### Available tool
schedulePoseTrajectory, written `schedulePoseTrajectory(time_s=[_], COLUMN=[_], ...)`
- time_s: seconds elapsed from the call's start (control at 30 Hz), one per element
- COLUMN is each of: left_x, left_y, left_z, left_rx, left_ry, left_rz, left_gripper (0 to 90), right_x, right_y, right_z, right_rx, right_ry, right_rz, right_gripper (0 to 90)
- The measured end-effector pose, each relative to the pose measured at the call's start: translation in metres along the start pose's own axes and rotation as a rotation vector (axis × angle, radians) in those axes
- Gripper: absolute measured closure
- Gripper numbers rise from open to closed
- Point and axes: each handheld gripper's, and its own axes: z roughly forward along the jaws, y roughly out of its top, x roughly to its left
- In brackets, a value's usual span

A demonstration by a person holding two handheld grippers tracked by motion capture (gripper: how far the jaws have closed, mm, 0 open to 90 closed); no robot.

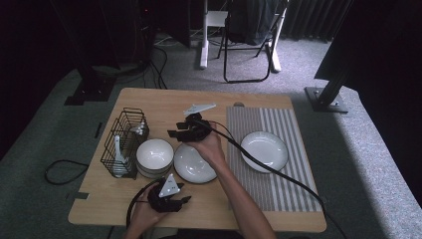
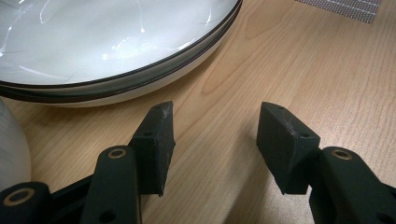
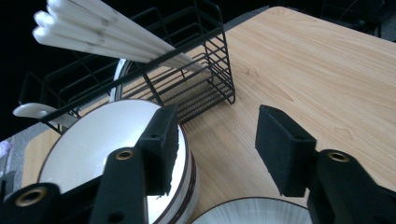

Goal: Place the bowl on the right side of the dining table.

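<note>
A: Where does the right gripper (image 1: 175,133) stand?

B: Over the table (image 1: 149,102), just behind the stack of bowls (image 1: 155,157) and pointing toward it; its jaws are parted with nothing between them, and in the right gripper view one pad hangs over the top bowl's rim (image 3: 184,135) while the other is over bare wood, so a rim pinch looks likely.

A: And the left gripper (image 1: 185,199)?

B: Low at the near edge of the table, jaws released and empty; the left gripper view puts it just in front of the stacked plates (image 2: 140,56), apart from them.

A: What sits around the bowls?

B: The black wire rack (image 1: 124,142) just beside them on the left, with white spoons (image 3: 107,32) leaning out over its top edge; the stacked plates are right up against the bowls on the other side; one more plate (image 1: 264,151) lies well apart on the striped mat (image 1: 286,189).

A: What could go wrong?

B: The bowls are glazed and nested; a shallow pinch on the rim could slip, or lift two bowls together if they stick; a tilted lift could knock the plate rim or the rack; a swing toward the rack might catch the spoon handles and tip them out; the cable (image 1: 259,162) trailing across the mat and the far plate could drag on that plate.
</note>
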Motion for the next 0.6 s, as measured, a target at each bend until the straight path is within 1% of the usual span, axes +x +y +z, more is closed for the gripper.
schedulePoseTrajectory(time_s=[0.17, 0.3, 0.4, 0.53, 0.6], left_x=[0.000, 0.000, 0.000, 0.000, 0.000], left_y=[0.000, 0.000, 0.000, 0.000, 0.000], left_z=[0.000, 0.000, 0.000, 0.000, 0.000], left_rx=[0.000, -0.005, -0.001, -0.002, -0.002], left_ry=[0.000, 0.000, 0.003, 0.001, -0.001], left_rz=[-0.002, -0.006, 0.000, -0.002, -0.003], left_gripper=[47.3, 47.2, 47.2, 47.2, 47.2], right_x=[-0.003, 0.000, 0.003, 0.005, 0.005], right_y=[-0.002, -0.006, -0.010, -0.013, -0.014], right_z=[0.004, 0.008, 0.014, 0.017, 0.018], right_rx=[0.018, 0.031, 0.043, 0.046, 0.044], right_ry=[-0.001, 0.019, 0.036, 0.042, 0.045], right_rz=[0.004, -0.001, 0.002, 0.004, 0.015], right_gripper=[46.6, 46.6, 47.0, 50.2, 51.9])
